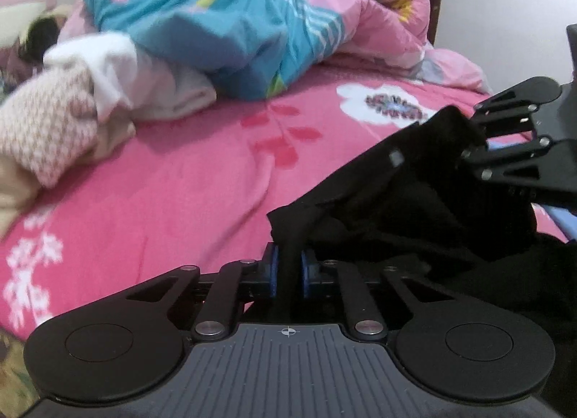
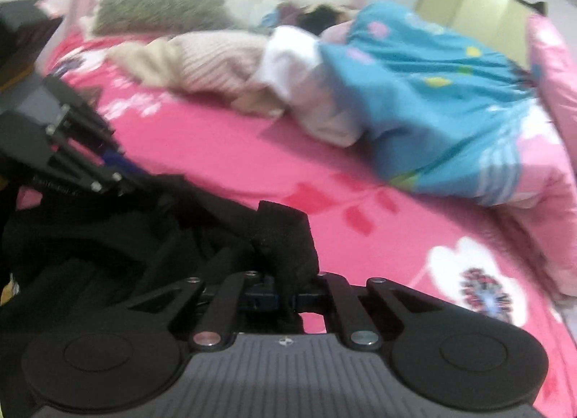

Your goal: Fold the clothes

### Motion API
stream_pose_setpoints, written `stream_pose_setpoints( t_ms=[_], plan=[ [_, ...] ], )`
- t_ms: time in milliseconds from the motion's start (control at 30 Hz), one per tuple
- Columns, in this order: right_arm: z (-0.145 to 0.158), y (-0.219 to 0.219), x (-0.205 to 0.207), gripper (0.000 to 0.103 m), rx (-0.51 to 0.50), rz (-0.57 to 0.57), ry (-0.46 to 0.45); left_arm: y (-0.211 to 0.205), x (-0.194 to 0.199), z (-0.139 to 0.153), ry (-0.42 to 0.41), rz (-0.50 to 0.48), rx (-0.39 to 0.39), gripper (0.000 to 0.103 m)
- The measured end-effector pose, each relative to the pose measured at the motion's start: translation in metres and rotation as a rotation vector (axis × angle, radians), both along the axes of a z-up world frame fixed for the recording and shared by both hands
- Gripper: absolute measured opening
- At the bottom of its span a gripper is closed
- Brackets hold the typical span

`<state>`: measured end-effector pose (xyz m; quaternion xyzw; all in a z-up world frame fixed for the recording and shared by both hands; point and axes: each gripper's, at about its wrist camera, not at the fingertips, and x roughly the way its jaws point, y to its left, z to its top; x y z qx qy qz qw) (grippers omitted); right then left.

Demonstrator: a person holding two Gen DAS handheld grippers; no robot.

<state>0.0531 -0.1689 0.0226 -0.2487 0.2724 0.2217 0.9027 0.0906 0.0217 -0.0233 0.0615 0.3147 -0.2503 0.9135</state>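
A black garment [image 1: 396, 209] hangs bunched between both grippers above a pink flowered bed sheet [image 1: 173, 194]. My left gripper [image 1: 289, 274] is shut on one edge of the cloth, which sticks up between its blue pads [image 1: 271, 275]. At the right edge of the left wrist view my right gripper [image 1: 468, 146] grips another edge. In the right wrist view the right gripper [image 2: 285, 292] is shut on a fold of the black garment [image 2: 285, 238], and the left gripper [image 2: 115, 165] shows at the left, its tips buried in the cloth.
A blue and pink quilt [image 1: 223, 21] is heaped across the back of the bed. Beside it lies a pile of white and pink knit clothes [image 1: 72, 108]. A grey-green pillow [image 2: 155, 7] leans at the headboard. The pink sheet [image 2: 252, 165] stretches bare in the middle.
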Motion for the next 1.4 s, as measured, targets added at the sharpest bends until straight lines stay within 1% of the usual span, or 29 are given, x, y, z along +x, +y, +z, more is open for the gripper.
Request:
stream_pose_setpoints(
  t_ms=[67,167,333,533,667,700,767,867,900,933,967,1000,1033,1067,1133,1167,1200,1233,1267,1300,1333,1400],
  plan=[
    [0.008,-0.008,0.005,0.005,-0.004,-0.032,-0.038,-0.007,0.01,0.008,-0.034,0.002,0.007,0.01],
    [0.012,-0.02,0.028,0.005,-0.012,-0.092,-0.089,-0.021,0.03,0.019,-0.088,0.007,0.03,0.009],
    [0.018,-0.042,0.069,0.004,-0.022,-0.193,-0.172,-0.052,0.082,0.03,-0.169,0.023,0.068,0.007],
    [0.014,-0.078,0.154,0.004,0.033,-0.329,-0.192,-0.085,0.153,0.029,-0.264,0.092,0.104,0.007],
    [0.004,-0.097,0.204,0.004,0.08,-0.4,-0.19,-0.104,0.188,0.016,-0.323,0.128,0.148,0.007],
    [0.0,-0.101,0.215,0.004,0.1,-0.419,-0.18,-0.107,0.196,0.01,-0.317,0.139,0.151,0.008],
    [-0.013,-0.11,0.237,0.005,0.154,-0.455,-0.134,-0.11,0.207,-0.001,-0.276,0.154,0.136,0.01],
    [-0.035,-0.123,0.26,0.008,0.25,-0.497,-0.01,-0.108,0.215,-0.015,-0.181,0.166,0.12,0.017],
    [-0.04,-0.127,0.263,0.018,0.28,-0.514,0.021,-0.106,0.216,-0.019,-0.146,0.17,0.117,0.022],
    [-0.043,-0.131,0.265,0.031,0.313,-0.53,0.043,-0.104,0.216,-0.02,-0.118,0.173,0.111,0.028],
    [-0.044,-0.137,0.263,0.038,0.35,-0.546,0.053,-0.1,0.215,-0.018,-0.1,0.176,0.102,0.03],
    [-0.042,-0.143,0.26,0.047,0.39,-0.558,0.059,-0.095,0.211,-0.016,-0.089,0.179,0.093,0.037],
    [-0.038,-0.149,0.254,0.054,0.434,-0.565,0.06,-0.091,0.206,-0.011,-0.089,0.181,0.083,0.046],
    [-0.033,-0.156,0.247,0.059,0.475,-0.571,0.059,-0.086,0.2,-0.005,-0.092,0.183,0.076,0.051],
    [-0.018,-0.166,0.229,0.075,0.543,-0.582,0.056,-0.076,0.185,0.009,-0.108,0.185,0.06,0.072],
    [-0.01,-0.17,0.219,0.078,0.565,-0.584,0.055,-0.071,0.176,0.017,-0.119,0.188,0.053,0.076],
    [-0.002,-0.172,0.207,0.084,0.579,-0.59,0.055,-0.066,0.166,0.025,-0.128,0.191,0.045,0.081],
    [0.006,-0.174,0.196,0.097,0.588,-0.598,0.058,-0.06,0.155,0.033,-0.131,0.193,0.034,0.085],
    [0.012,-0.174,0.184,0.103,0.589,-0.612,0.068,-0.055,0.144,0.04,-0.127,0.195,0.019,0.088],
    [0.017,-0.174,0.172,0.103,0.586,-0.628,0.084,-0.049,0.134,0.045,-0.117,0.195,-0.003,0.097],
    [0.021,-0.173,0.16,0.103,0.575,-0.643,0.112,-0.044,0.122,0.051,-0.101,0.193,-0.029,0.101],
    [0.021,-0.166,0.139,0.103,0.538,-0.671,0.213,-0.036,0.1,0.058,-0.063,0.175,-0.076,0.102]
  ],
)
